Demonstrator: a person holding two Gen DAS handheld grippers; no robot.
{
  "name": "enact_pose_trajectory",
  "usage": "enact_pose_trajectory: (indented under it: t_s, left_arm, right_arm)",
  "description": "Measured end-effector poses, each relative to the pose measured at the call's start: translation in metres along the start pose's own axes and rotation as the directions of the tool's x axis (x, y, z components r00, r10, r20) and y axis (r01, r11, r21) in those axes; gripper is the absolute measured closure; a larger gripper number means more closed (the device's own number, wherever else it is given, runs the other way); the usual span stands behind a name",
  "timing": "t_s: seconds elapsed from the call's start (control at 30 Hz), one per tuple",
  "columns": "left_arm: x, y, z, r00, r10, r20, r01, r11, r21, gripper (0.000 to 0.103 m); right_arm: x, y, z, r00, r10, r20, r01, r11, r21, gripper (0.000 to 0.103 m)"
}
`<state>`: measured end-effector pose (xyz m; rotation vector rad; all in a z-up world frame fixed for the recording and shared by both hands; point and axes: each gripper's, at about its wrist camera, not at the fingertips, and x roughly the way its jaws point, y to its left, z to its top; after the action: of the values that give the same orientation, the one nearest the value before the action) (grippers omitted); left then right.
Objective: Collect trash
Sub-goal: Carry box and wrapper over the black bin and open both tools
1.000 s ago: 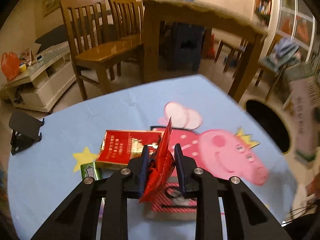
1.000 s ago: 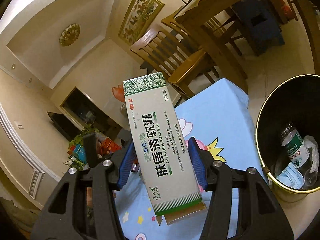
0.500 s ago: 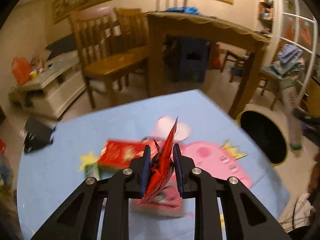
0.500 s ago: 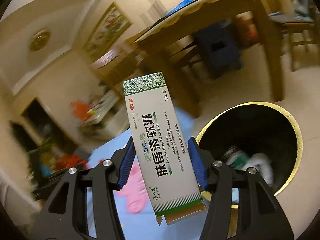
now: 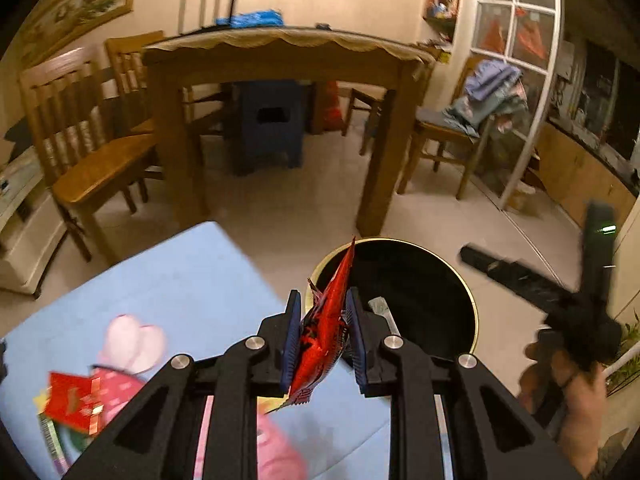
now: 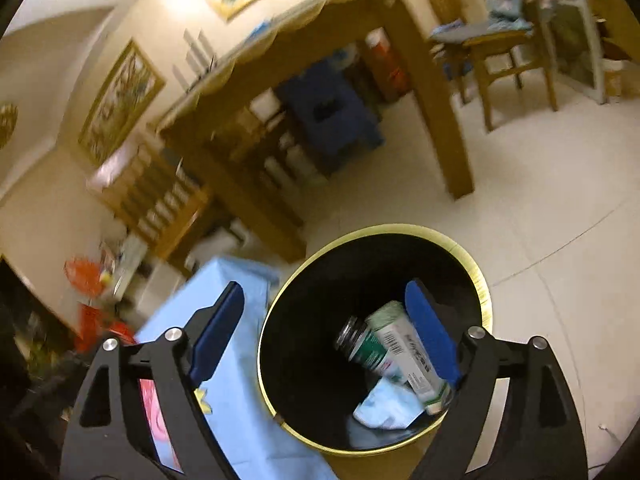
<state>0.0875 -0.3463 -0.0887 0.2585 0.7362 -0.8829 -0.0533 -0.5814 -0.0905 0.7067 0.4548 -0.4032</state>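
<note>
Left gripper [image 5: 323,338] pinches a red wrapper [image 5: 326,328] beside the bin [image 5: 471,296]; right gripper [image 6: 326,330] gapes over it, nothing between its pads.

The wrapper stands on edge between the left pads, its tip up against the bin's gold rim, above the table's [image 5: 168,280] near right corner. The right jaws have just been opening and now stand spread wide above the bin's mouth. The box [image 6: 404,350], white and green, lies inside the bin [image 6: 280,300], tilted against a bottle [image 6: 358,340] and some pale blue crumpled stuff. A red pack [image 5: 74,402] lies near the left edge of the blue cloth on the table. The bin sits on the floor, hard against the table's corner. In the left view the right gripper shows as a black blur with a hand [image 5: 576,400] under it.
</note>
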Motion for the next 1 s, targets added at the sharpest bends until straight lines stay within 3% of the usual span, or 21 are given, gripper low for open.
enact_pose_trajectory:
  t_s: [0.17, 0.37, 0.4, 0.5, 0.53, 0.77, 0.9, 1.0]
  left_arm:
    - [0.043, -0.040, 0.011, 0.999, -0.034, -0.043, 0.036, 0.998, 0.051, 0.081]
    - [0.075, -0.078, 0.022, 0.996, -0.044, -0.071, 0.052, 0.992, 0.112, 0.072]
    - [0.080, -0.081, 0.023, 0.997, -0.032, -0.073, 0.040, 0.992, 0.117, 0.065]
    - [0.087, -0.079, 0.019, 0.996, -0.020, -0.086, 0.030, 0.993, 0.118, 0.031]
    - [0.088, -0.079, 0.018, 0.996, -0.007, -0.085, 0.017, 0.993, 0.117, 0.031]
    - [0.049, -0.044, -0.013, 0.994, 0.001, -0.106, 0.006, 0.998, 0.065, 0.030]
    - [-0.010, -0.007, -0.058, 0.997, 0.048, -0.065, -0.047, 0.999, 0.023, 0.017]
    - [-0.050, 0.031, -0.099, 0.990, 0.130, -0.058, -0.130, 0.991, 0.003, 0.012]
  right_arm:
    - [-0.046, -0.020, 0.010, 0.989, -0.037, 0.144, 0.025, 0.996, 0.089, 0.016]
    - [-0.066, -0.045, 0.028, 0.975, -0.045, 0.218, 0.015, 0.991, 0.136, 0.014]
    - [-0.065, -0.051, 0.034, 0.974, -0.045, 0.222, 0.015, 0.990, 0.137, 0.014]
    - [-0.067, -0.054, 0.037, 0.974, -0.046, 0.220, 0.016, 0.991, 0.135, 0.013]
    - [-0.067, -0.056, 0.038, 0.975, -0.045, 0.219, 0.016, 0.991, 0.133, 0.013]
    - [-0.053, -0.034, 0.034, 0.983, 0.002, 0.182, -0.013, 0.998, 0.061, 0.011]
    - [-0.031, 0.010, 0.019, 0.991, 0.100, 0.086, -0.091, 0.991, -0.102, 0.011]
    - [-0.009, 0.061, -0.008, 0.989, 0.149, -0.018, -0.148, 0.954, -0.260, 0.011]
